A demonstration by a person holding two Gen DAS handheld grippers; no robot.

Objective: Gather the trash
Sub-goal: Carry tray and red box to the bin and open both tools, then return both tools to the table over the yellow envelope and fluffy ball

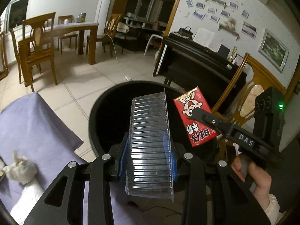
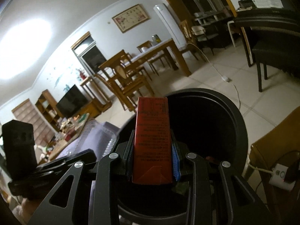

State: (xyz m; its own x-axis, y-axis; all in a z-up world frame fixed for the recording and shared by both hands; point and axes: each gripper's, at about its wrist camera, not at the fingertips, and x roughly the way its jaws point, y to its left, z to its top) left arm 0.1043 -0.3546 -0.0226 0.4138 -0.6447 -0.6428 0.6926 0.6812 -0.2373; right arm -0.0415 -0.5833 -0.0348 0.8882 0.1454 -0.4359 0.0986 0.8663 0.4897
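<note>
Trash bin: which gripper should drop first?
Left, probably. The left gripper holds its clear plastic tray over the black trash bin opening; the right gripper holds its red carton nearer the rim.

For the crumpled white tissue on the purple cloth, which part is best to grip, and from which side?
Grip the crumpled white tissue across its bulging middle, coming from above. It lies loose and low on the purple cloth, so a sideways approach would likely push it or catch the cloth; its soft lump should squeeze between the fingers.
</note>
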